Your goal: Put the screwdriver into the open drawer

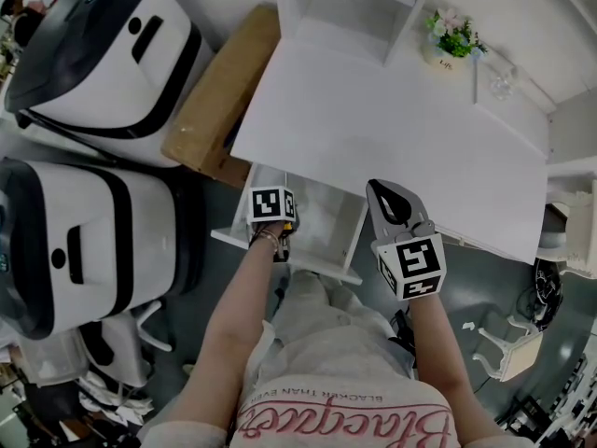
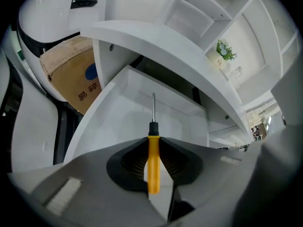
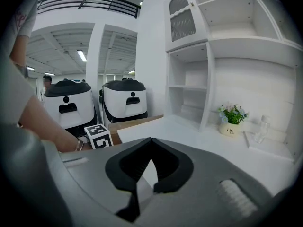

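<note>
A screwdriver [image 2: 153, 161] with a yellow handle and a thin steel shaft points away from me, down into the open white drawer [image 2: 118, 126]. My left gripper [image 2: 153, 143] is shut on the yellow handle. In the head view the left gripper [image 1: 277, 224] hangs over the drawer [image 1: 322, 215], which is pulled out from under the white desk [image 1: 373, 129]. My right gripper [image 1: 381, 192] sits to the right of the drawer, at the desk's front edge. Its fingertips meet with nothing between them, as the right gripper [image 3: 150, 141] view shows.
A cardboard box [image 1: 219, 91] leans at the desk's left end. Two large white and black machines [image 1: 93, 54] stand left of it. On the desk's far side are a white shelf unit [image 1: 345, 7], a small flower pot [image 1: 454, 37] and a glass [image 1: 501, 84].
</note>
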